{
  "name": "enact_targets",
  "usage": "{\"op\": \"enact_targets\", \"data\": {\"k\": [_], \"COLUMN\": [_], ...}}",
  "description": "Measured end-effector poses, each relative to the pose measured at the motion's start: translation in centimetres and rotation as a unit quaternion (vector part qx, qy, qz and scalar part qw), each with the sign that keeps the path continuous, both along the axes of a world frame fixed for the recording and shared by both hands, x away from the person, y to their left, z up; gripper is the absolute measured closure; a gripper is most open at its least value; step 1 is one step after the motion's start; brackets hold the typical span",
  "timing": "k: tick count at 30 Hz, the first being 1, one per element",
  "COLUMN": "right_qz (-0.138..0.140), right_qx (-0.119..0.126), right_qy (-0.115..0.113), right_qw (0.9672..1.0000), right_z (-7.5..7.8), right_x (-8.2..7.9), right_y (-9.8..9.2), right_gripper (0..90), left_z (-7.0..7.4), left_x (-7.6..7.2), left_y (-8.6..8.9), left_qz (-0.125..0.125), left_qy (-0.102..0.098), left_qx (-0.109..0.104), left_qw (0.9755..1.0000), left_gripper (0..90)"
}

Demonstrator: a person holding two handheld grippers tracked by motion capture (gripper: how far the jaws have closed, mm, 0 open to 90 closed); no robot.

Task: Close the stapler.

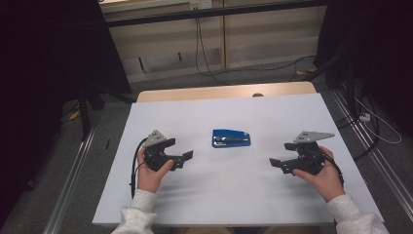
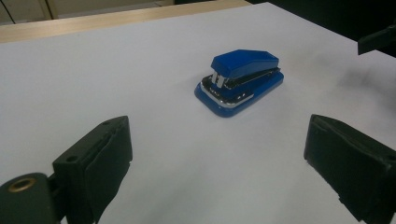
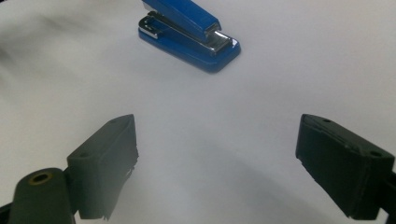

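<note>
A blue stapler (image 1: 231, 138) with chrome trim lies flat near the middle of the white table (image 1: 219, 112). My left gripper (image 1: 184, 158) rests to the stapler's left, held in a hand, and its jaws point toward it. From the other side, my right gripper (image 1: 281, 157) points at it too. In the left gripper view the stapler (image 2: 240, 79) lies ahead and slightly right of the open gripper (image 2: 217, 140), well clear of it. The right gripper view has the stapler (image 3: 187, 32) ahead and left of centre, beyond the open gripper (image 3: 217, 133). Both hold nothing.
A wood strip (image 1: 224, 91) runs along the table's far edge. Cables (image 1: 204, 53) trail over the grey floor beyond it. Dark stands flank the table, and metal rails (image 1: 363, 141) run beside it. The other gripper's tip (image 2: 376, 39) pokes in at the left gripper view's upper right.
</note>
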State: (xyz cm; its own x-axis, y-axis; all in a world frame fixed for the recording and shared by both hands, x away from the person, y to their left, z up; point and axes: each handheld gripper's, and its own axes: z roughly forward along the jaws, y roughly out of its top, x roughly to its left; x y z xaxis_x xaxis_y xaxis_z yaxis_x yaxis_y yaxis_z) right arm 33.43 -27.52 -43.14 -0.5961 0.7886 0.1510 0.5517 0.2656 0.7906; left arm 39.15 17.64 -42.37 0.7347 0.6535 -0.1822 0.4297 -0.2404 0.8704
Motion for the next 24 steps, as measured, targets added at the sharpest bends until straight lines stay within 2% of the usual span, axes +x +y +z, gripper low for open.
{"op": "enact_targets", "data": {"k": [6, 9, 16, 20, 24], "right_qz": [0.002, 0.002, 0.004, 0.005, 0.003], "right_qx": [0.001, -0.005, -0.005, -0.004, -0.002], "right_qy": [0.006, 0.004, 0.008, 0.007, 0.007], "right_qw": [1.0, 1.0, 0.9999, 1.0, 1.0], "right_z": [0.0, 0.0, -0.1, -0.1, -0.2], "right_x": [-1.4, -1.8, -2.5, -2.9, -3.2], "right_y": [-0.5, -0.7, -1.2, -1.6, -2.0], "right_gripper": [11.9, 11.9, 11.9, 11.8, 11.8], "left_z": [-0.1, -0.1, 0.0, 0.0, -0.2], "left_x": [-1.7, -2.5, -3.8, -4.4, -4.9], "left_y": [1.5, 2.3, 4.1, 4.8, 5.7], "left_qz": [-0.003, 0.002, 0.014, 0.016, 0.022], "left_qy": [0.009, 0.003, 0.002, 0.002, 0.004], "left_qx": [-0.002, -0.006, -0.014, -0.008, -0.012], "left_qw": [1.0, 1.0, 0.9998, 0.9998, 0.9997], "left_gripper": [7.2, 7.2, 7.2, 7.2, 7.2]}}
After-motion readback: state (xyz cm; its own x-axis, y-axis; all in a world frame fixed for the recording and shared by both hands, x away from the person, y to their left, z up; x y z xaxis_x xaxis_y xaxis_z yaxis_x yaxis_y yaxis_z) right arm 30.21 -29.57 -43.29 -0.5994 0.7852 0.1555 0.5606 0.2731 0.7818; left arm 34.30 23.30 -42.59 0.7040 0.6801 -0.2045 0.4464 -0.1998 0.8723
